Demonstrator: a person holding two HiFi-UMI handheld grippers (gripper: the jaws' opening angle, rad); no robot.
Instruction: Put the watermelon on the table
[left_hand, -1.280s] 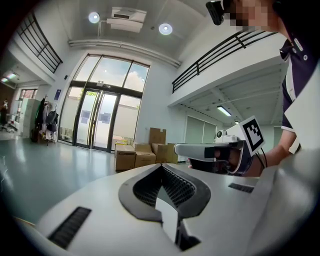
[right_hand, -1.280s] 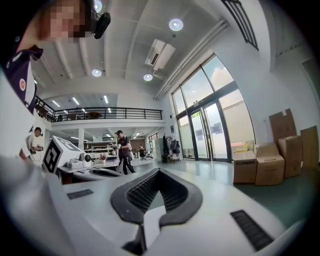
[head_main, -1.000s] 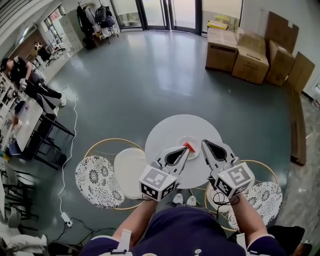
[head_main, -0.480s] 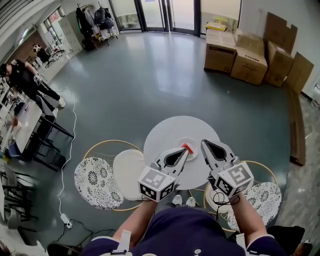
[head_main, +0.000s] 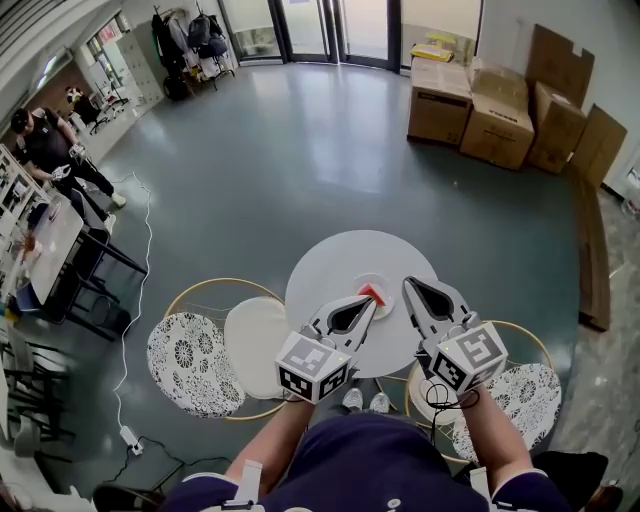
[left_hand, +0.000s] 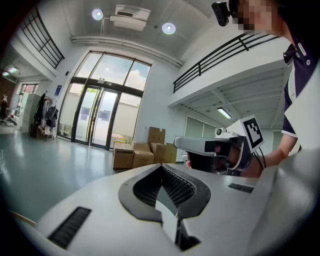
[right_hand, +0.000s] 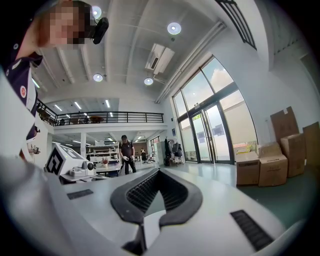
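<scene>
**Watermelon slice (head_main: 375, 292) on its plate, both claws shut and empty**

Red slice lies on the small white plate (head_main: 389, 301), at the near side of the round white worktop (head_main: 340, 255). From the head view, the left claw (head_main: 370, 304) hangs with its tip just over the slice, pinched fully together, nothing between. The right claw (head_main: 410, 287) is alongside, likewise closed and bare. Both point out nearly level, probably a resting pose. That suits a slice awaiting a lift off the plate, or one just set down.
</scene>
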